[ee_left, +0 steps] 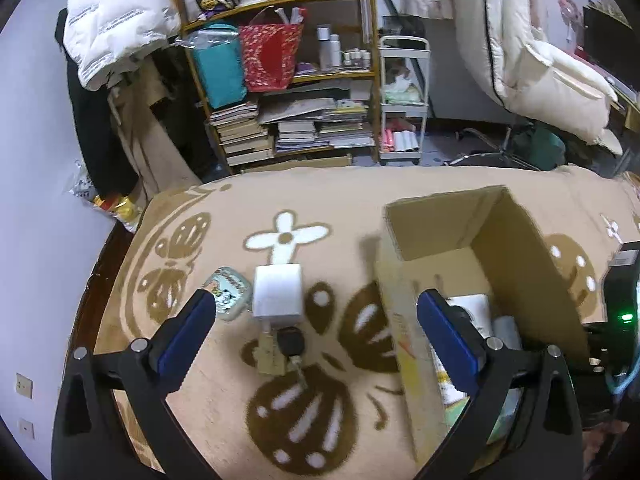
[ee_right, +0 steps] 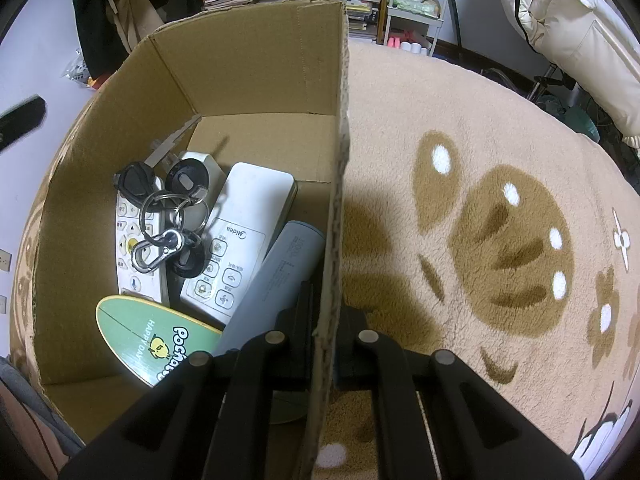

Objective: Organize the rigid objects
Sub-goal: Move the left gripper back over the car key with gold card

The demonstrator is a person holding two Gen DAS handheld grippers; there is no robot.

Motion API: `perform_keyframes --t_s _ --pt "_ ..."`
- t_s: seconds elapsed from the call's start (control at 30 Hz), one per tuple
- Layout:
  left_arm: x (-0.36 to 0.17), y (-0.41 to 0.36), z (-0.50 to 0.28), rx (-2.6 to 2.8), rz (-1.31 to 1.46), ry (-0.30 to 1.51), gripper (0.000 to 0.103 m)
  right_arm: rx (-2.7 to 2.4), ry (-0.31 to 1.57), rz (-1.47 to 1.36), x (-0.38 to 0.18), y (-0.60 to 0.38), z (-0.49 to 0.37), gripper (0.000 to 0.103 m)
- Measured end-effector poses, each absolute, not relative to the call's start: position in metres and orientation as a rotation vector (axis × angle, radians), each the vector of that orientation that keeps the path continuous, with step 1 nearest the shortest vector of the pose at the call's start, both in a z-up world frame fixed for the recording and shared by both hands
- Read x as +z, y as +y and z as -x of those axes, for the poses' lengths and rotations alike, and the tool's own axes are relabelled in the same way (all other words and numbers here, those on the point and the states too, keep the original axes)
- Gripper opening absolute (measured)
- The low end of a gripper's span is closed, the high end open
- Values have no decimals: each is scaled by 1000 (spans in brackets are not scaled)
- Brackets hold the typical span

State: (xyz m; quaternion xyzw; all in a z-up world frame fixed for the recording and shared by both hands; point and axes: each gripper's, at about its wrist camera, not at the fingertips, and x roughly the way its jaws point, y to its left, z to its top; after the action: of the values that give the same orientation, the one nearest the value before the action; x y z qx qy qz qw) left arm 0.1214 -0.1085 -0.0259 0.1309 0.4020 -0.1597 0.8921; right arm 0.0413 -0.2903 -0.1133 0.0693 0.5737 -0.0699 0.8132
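Note:
A cardboard box [ee_left: 516, 236] stands open on a tan patterned blanket [ee_left: 344, 208]. My right gripper [ee_right: 324, 320] is shut on the box's right wall [ee_right: 338, 168]. Inside lie a key bunch [ee_right: 168, 216], two white remotes [ee_right: 240, 236], a grey-blue cylinder [ee_right: 276, 280] and a green oval item [ee_right: 152, 340]. My left gripper [ee_left: 316, 320] is open above the blanket. Between its fingers lie a white cube charger [ee_left: 277, 292], a black key with a tan tag [ee_left: 290, 344] and a pale green earbud case [ee_left: 228, 292].
A bookshelf [ee_left: 280, 80] with bags and stacked books stands behind the bed, next to a white trolley [ee_left: 402, 100]. Pale padded coats [ee_left: 540, 52] hang at the right, clothes at the left. The blanket's left edge drops off by a purple wall.

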Motion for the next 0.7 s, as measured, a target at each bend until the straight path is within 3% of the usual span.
perform_keyframes --t_s 0.7 --pt "-112 -68 -163 -305 -165 993 98 -147 1223 -151 -115 -291 -40 8"
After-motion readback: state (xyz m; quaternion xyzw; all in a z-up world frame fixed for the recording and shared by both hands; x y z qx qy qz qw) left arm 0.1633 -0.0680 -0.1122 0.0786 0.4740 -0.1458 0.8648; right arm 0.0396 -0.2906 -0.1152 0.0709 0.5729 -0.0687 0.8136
